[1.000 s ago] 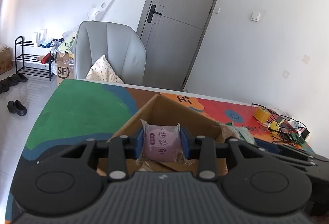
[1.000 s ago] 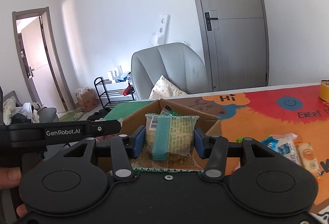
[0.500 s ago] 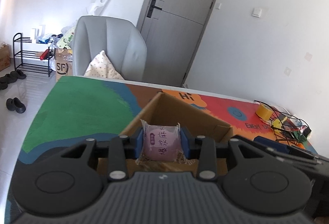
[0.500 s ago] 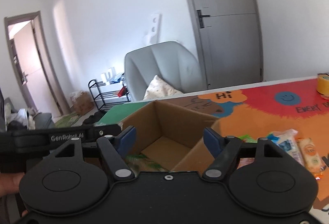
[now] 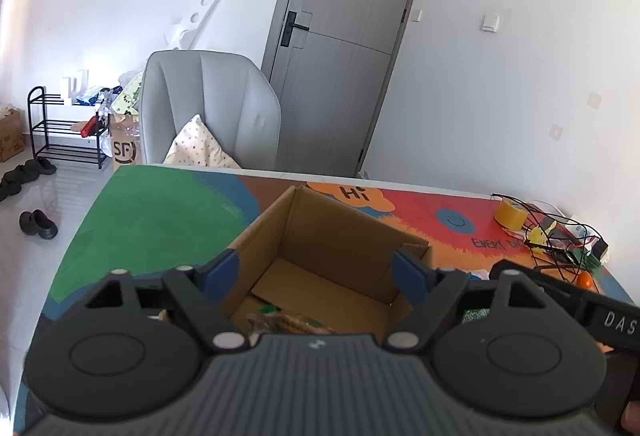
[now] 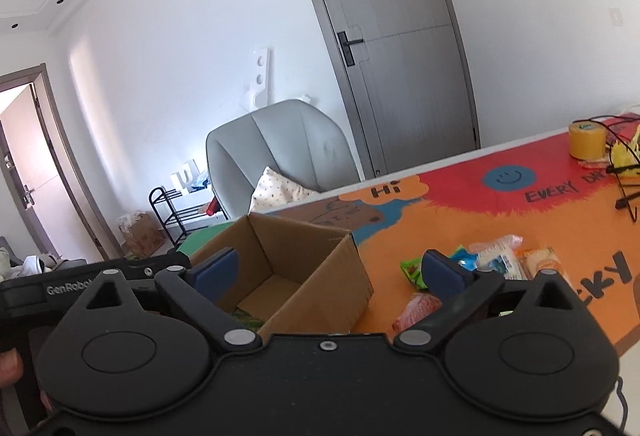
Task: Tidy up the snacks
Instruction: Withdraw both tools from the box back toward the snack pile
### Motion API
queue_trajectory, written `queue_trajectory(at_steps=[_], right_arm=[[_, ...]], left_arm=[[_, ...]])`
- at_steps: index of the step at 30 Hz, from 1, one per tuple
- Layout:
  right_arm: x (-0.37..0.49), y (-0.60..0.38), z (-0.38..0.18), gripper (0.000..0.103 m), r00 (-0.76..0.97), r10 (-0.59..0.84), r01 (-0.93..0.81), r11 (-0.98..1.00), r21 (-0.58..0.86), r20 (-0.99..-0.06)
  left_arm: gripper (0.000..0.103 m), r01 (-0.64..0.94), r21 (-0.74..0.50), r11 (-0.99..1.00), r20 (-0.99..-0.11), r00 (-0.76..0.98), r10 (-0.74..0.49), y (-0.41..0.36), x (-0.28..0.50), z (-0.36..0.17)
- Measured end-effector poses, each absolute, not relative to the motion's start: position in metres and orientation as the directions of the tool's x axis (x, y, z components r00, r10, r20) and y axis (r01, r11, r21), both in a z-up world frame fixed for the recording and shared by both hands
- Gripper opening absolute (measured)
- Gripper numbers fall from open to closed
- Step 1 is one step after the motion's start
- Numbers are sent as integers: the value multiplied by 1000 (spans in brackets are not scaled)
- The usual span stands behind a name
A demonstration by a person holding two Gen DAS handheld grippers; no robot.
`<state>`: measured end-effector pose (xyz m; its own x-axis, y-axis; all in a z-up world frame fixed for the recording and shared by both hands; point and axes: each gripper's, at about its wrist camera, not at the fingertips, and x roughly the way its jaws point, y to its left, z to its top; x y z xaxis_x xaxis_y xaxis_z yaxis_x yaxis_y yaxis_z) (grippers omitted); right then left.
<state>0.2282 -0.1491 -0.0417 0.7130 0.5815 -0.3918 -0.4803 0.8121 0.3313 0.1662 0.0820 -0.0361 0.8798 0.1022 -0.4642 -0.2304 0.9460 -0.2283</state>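
An open cardboard box (image 5: 340,236) stands on the colourful table; it also shows in the right wrist view (image 6: 320,268). My left gripper (image 5: 318,272) is open and empty above the box. Snack packets (image 5: 280,320) lie on the box floor just under it. My right gripper (image 6: 330,272) is open and empty, over the box's right wall. Several loose snack packets (image 6: 496,262) lie on the orange part of the table to the right of the box, and a red packet (image 6: 416,310) lies nearer me.
A yellow tape roll (image 6: 588,142) and a black wire basket (image 5: 560,240) stand at the table's far right. A grey armchair (image 5: 208,108) with a cushion stands behind the table. A shoe rack (image 5: 64,132) is on the floor at the left.
My left gripper opened and let go of the purple snack packet into the box. My right gripper, which dropped its green packet earlier, opened wider and swung right towards the loose packets.
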Motion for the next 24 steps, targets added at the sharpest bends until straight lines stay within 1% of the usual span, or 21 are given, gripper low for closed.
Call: queue_trajectory(at_steps=[7,10,16,24], right_arm=[[222,-153,-46,100,678,594,-492,804,334,-433],[221,-159,-48,103,670,592,-481,806,346,-447],[218,-173,-53,103,664,592,-465,805,368,-457],[217,-200,-54,103,673,569,-432,821,373,-473]], left_arm=[[89,-241,-216,946,-493,863,107,76,160,-41],[92,-237,-205,950,-512,853,102,72,158,-44],[92,-224,-184,957,-553,829,88,60,155,-48],[92,-186,-176,967,-559,827,57,37,150,-43]])
